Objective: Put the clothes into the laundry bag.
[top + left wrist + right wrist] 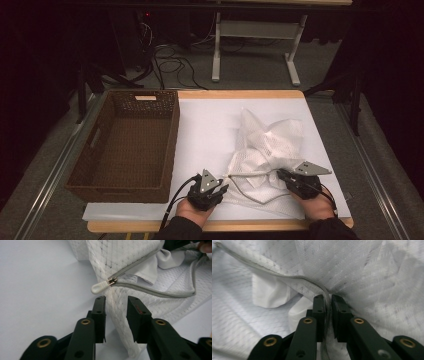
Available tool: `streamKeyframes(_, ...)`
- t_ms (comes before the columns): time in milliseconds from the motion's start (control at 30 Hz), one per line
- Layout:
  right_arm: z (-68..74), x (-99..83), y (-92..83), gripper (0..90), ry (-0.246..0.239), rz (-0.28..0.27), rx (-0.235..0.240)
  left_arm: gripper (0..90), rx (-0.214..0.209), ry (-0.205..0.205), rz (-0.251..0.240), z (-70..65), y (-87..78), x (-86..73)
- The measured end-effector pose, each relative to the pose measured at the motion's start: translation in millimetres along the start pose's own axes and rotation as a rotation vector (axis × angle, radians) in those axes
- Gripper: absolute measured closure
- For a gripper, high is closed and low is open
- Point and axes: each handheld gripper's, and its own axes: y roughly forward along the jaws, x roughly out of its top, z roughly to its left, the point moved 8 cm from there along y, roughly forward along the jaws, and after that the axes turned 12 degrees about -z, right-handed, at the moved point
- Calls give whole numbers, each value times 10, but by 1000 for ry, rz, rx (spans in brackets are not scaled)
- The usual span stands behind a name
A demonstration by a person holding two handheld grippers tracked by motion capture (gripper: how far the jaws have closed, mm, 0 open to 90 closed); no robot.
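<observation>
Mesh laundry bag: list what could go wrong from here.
1. The left gripper stands open around a fold of the mesh laundry bag, so that corner may slump and the zipper pull drift away.
2. The right gripper pinches the zipper tape narrowly; a tug could slip it free.
3. The bag lies crumpled, far from the wicker basket; dragging it could snag the mesh.

A white mesh bag (267, 145) lies between both tools beside a wicker basket (125, 145).
</observation>
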Motion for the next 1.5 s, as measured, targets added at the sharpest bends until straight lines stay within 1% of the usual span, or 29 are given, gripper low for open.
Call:
streamKeyframes(33, 18, 7, -35, 812, 9, -10, 7, 651, 9, -1, -3, 11, -9, 6)
streamKeyframes(133, 58, 39, -142, 792, 9, -39, 20, 576, 41, -2, -24, 39, -35, 34)
streamKeyframes(167, 72, 52, -176, 787, 9, -48, 22, 552, 56, 5, -32, 50, -44, 47)
streamKeyframes(200, 88, 64, -218, 786, 13, -57, 19, 517, 61, 8, -40, 51, -48, 57)
streamKeyframes(333, 101, 76, -311, 787, 13, -78, 18, 460, 77, 29, -67, 45, -45, 108)
streamKeyframes(367, 106, 74, -336, 786, 21, -80, 15, 444, 78, 33, -70, 39, -35, 119)
streamKeyframes(433, 102, 71, -377, 786, 16, -86, 10, 419, 80, 43, -71, 26, -1, 133)
streamKeyframes(467, 102, 72, -397, 786, 20, -92, 7, 400, 81, 52, -71, 18, 19, 141)
streamKeyframes(500, 95, 74, -418, 786, 12, -95, 5, 386, 80, 64, -67, 8, 42, 150)
streamKeyframes(567, 79, 75, -459, 778, 13, -102, -9, 377, 78, 84, -63, -9, 99, 169)
streamKeyframes(633, 46, 73, -503, 757, 28, -108, -24, 365, 78, 99, -42, -10, 177, 163)
streamKeyframes(733, -27, 57, -568, 728, 45, -114, -58, 362, 98, 125, -3, 29, 296, 130)
streamKeyframes(767, -49, 47, -587, 705, 55, -115, -70, 373, 102, 129, 10, 49, 327, 118)
streamKeyframes(833, -106, 16, -612, 640, 70, -110, -106, 444, 102, 123, 29, 88, 375, 101)
streamKeyframes(867, -143, -4, -615, 607, 72, -107, -125, 465, 99, 123, 35, 103, 388, 99)
streamKeyframes(933, -210, -53, -617, 545, 97, -92, -156, 542, 94, 127, 37, 119, 397, 103)
streamKeyframes(967, -248, -79, -613, 516, 107, -84, -172, 566, 94, 125, 41, 126, 400, 102)
streamKeyframes(1000, -281, -102, -606, 493, 121, -77, -181, 603, 82, 118, 44, 127, 404, 97)
streamKeyframes(1067, -327, -145, -587, 457, 154, -64, -185, 661, 72, 108, 63, 130, 410, 77)
streamKeyframes(1133, -355, -178, -560, 441, 169, -51, -190, 718, 59, 102, 73, 129, 411, 59)
streamKeyframes(1167, -362, -191, -546, 434, 173, -43, -185, 733, 59, 97, 74, 130, 405, 56)
streamKeyframes(1200, -364, -198, -529, 428, 178, -41, -180, 729, 62, 93, 68, 131, 391, 60)
streamKeyframes(1233, -363, -199, -519, 427, 180, -37, -182, 699, 68, 89, 52, 128, 370, 74)
streamKeyframes(1300, -361, -186, -516, 428, 181, -40, -185, 581, 82, 86, 7, 112, 306, 123)
streamKeyframes(1367, -364, -169, -525, 429, 171, -49, -184, 469, 76, 86, -42, 73, 254, 166)
streamKeyframes(1400, -358, -165, -536, 429, 172, -51, -183, 416, 77, 91, -47, 65, 252, 169)
streamKeyframes(1433, -359, -161, -538, 430, 169, -53, -183, 379, 61, 89, -40, 44, 268, 158)
streamKeyframes(1467, -353, -161, -541, 430, 172, -52, -182, 355, 41, 82, -18, 32, 298, 135)
streamKeyframes(1500, -352, -158, -537, 430, 171, -54, -180, 345, 40, 71, 10, 38, 342, 105)
